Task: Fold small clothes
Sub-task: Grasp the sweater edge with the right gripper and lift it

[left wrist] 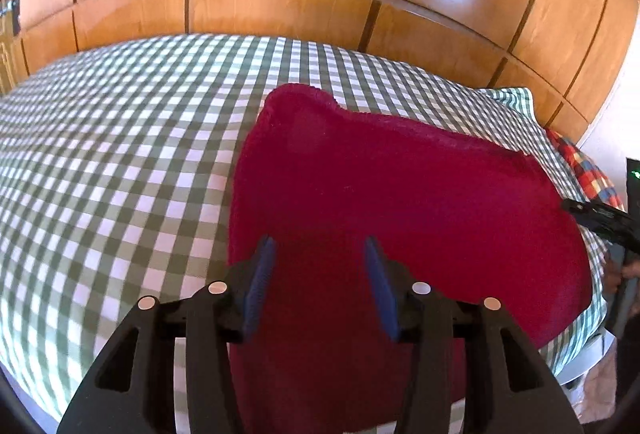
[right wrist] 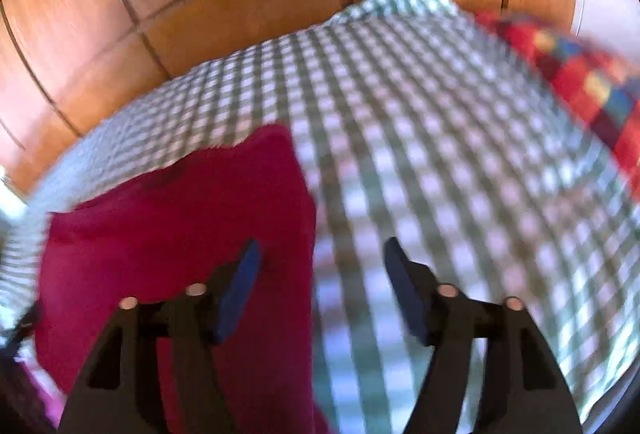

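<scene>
Brightness: both views are well lit, with warm daylight tones
Glare: white patches burn out on the glossy wooden panels (left wrist: 280, 1), the strongest at top centre, with a paler bluish one to the right
Shadows: soft, only faint under the red cloth (left wrist: 400, 213)
Blur: left wrist view is mostly sharp; right wrist view is smeared by motion, so the checked cover (right wrist: 460, 153) runs into streaks
Distortion: fisheye bends the panel seams into arcs, and dark vignette rims every corner
</scene>
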`<action>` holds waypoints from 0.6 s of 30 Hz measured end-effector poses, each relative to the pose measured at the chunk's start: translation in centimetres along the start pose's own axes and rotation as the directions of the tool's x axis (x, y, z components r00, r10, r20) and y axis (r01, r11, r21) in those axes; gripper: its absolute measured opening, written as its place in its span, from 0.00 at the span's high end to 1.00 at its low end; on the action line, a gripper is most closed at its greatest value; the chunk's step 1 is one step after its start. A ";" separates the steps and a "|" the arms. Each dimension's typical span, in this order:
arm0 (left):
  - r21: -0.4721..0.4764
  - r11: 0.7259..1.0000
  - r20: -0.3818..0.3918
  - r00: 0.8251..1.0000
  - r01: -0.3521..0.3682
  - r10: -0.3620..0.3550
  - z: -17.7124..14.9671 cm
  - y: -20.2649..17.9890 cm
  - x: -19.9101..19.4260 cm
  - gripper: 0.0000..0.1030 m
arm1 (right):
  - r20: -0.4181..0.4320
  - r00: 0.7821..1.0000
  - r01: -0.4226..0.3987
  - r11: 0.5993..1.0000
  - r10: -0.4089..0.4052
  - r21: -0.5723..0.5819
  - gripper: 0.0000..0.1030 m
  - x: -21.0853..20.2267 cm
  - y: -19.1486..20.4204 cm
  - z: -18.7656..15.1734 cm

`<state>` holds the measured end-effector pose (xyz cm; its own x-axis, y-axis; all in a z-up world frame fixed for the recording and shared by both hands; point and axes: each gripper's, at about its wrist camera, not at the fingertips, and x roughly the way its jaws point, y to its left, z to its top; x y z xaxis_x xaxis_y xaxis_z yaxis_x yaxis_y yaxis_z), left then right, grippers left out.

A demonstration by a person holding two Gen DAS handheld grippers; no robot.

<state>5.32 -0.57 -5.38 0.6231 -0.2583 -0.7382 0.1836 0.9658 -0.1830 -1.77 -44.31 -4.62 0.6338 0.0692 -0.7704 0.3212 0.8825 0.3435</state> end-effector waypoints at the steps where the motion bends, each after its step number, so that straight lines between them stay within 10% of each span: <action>1: 0.008 1.000 0.001 1.000 -0.002 0.002 -0.2 -0.2 -0.2 0.55 | -0.027 0.997 -0.070 0.997 0.071 0.033 0.24 -0.2 -0.7 -0.9; 9: 0.037 0.999 0.003 1.000 -0.022 0.022 -1.3 -1.1 -0.8 0.56 | -0.053 0.941 -0.319 0.930 0.333 0.180 0.17 -1.0 -2.6 -5.2; 18: 0.076 0.997 0.021 0.999 -0.026 0.024 -1.4 -1.9 -1.3 0.55 | -0.085 0.924 -0.360 0.922 0.374 0.140 0.19 0.0 -0.3 -5.6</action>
<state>3.05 -2.07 -4.98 0.6433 -0.2352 -0.7286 0.2251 0.9677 -0.1137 -5.84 -41.95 -7.74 0.6454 0.4336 -0.6288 0.1665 0.7236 0.6698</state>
